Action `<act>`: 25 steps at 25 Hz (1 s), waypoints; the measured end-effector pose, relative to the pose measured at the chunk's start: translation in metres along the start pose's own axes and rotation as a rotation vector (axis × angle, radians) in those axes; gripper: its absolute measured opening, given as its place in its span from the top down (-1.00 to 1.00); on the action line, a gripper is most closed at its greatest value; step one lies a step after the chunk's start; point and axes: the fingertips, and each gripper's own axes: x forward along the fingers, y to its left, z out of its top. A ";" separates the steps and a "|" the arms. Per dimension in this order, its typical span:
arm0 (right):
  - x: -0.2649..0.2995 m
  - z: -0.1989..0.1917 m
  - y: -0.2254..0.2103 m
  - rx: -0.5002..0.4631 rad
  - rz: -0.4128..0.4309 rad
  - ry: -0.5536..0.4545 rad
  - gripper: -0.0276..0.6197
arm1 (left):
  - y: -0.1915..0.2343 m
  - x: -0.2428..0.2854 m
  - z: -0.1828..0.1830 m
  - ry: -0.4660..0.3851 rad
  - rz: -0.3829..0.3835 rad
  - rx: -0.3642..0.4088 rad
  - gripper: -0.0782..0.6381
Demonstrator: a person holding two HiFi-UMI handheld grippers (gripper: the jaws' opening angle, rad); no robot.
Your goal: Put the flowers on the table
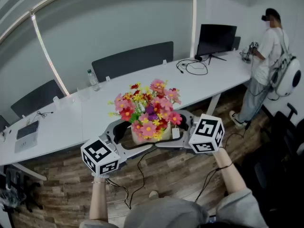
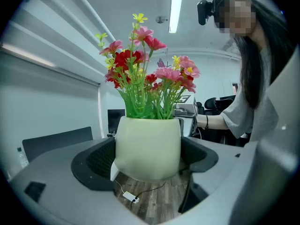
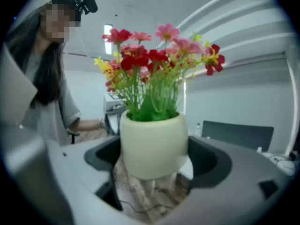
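Note:
A cream pot of pink, red and yellow flowers hangs in the air above the wooden floor, just in front of the long white table. My left gripper clasps the pot from the left and my right gripper from the right. In the left gripper view the pot fills the space between the left gripper's wide black pads and touches both. The right gripper view shows the same: the pot sits wedged between the right gripper's spread pads.
On the table stand a monitor, a water bottle, looped cables and a dark tablet. Dark chairs line its far side. Another person stands at the table's right end. Cables trail over the floor.

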 end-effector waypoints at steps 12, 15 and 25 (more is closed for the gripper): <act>-0.005 0.000 0.000 -0.014 0.000 -0.003 -0.46 | -0.002 0.003 -0.001 -0.009 0.002 -0.016 -0.43; -0.004 -0.001 -0.002 -0.019 0.003 -0.010 -0.46 | -0.001 0.005 -0.002 -0.008 0.009 -0.015 -0.43; 0.003 -0.017 -0.028 -0.035 0.018 -0.004 -0.46 | 0.019 0.021 -0.018 -0.005 0.029 -0.011 -0.43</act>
